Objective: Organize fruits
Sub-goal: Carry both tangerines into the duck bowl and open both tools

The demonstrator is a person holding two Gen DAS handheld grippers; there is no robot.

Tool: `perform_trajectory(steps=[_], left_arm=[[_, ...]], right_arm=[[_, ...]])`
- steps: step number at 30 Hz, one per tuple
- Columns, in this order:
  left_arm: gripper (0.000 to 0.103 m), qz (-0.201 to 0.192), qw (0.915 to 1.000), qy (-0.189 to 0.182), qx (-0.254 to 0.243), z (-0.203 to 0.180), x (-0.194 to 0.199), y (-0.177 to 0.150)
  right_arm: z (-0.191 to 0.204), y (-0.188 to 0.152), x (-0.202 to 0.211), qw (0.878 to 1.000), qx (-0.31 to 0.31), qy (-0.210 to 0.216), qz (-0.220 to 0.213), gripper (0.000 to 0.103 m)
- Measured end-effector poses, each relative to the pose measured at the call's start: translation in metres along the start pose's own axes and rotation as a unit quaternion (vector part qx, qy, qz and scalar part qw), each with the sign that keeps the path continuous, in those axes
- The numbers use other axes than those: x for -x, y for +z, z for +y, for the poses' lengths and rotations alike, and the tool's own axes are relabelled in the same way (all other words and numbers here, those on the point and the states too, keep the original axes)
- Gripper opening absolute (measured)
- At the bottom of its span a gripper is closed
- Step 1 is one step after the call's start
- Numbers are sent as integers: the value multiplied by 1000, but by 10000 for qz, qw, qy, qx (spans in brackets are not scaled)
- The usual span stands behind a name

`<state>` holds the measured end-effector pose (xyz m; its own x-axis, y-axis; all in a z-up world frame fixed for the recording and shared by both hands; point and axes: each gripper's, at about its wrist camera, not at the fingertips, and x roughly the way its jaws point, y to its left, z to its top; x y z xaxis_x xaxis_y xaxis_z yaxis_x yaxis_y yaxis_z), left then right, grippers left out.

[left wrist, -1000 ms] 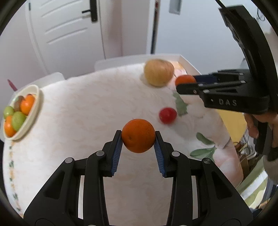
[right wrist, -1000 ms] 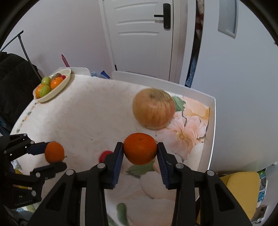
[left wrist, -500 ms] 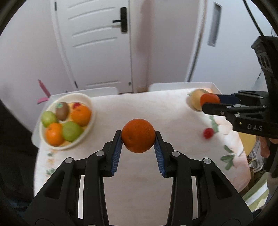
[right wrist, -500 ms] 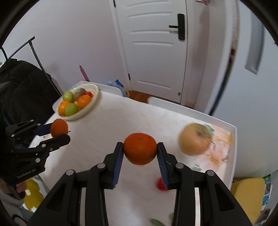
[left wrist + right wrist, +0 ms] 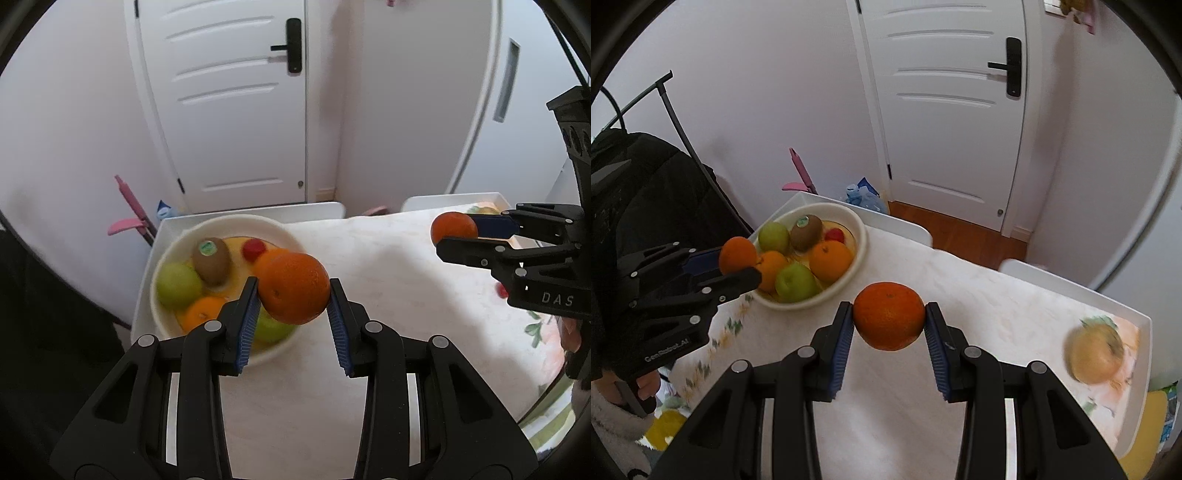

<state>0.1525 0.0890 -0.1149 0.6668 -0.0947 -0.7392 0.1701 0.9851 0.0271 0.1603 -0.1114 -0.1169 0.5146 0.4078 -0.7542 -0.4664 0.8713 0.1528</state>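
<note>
Left wrist view: your left gripper (image 5: 293,295) pinches an orange (image 5: 294,288) between its blue pads (image 5: 246,325), held in the air over the near rim of the bowl (image 5: 275,227). The bowl sits at the table's (image 5: 388,266) far left corner with a kiwi (image 5: 211,260), green apples, oranges and a small red fruit inside. Your right gripper (image 5: 889,317) clamps a second orange (image 5: 889,316) above the tablecloth, right of the bowl. A pale apple (image 5: 1094,357) lies far right, blurred.

Both held oranges (image 5: 293,288) (image 5: 889,315) have swung across to the bowl (image 5: 221,225).
</note>
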Motion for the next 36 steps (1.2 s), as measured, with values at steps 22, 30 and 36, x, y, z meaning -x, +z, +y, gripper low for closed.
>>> perform_trajectory(steps=[22, 30, 36], left_arm=[[41, 503, 9974, -192, -484, 62, -104, 3], [103, 370, 9980, -82, -497, 62, -91, 2], [103, 205, 9990, 75, -391, 66, -69, 1]], right_arm=[[48, 54, -96, 9993, -300, -210, 103, 36], [44, 56, -93, 9990, -295, -286, 173, 36], [45, 62, -89, 9994, -190, -245, 152, 36]])
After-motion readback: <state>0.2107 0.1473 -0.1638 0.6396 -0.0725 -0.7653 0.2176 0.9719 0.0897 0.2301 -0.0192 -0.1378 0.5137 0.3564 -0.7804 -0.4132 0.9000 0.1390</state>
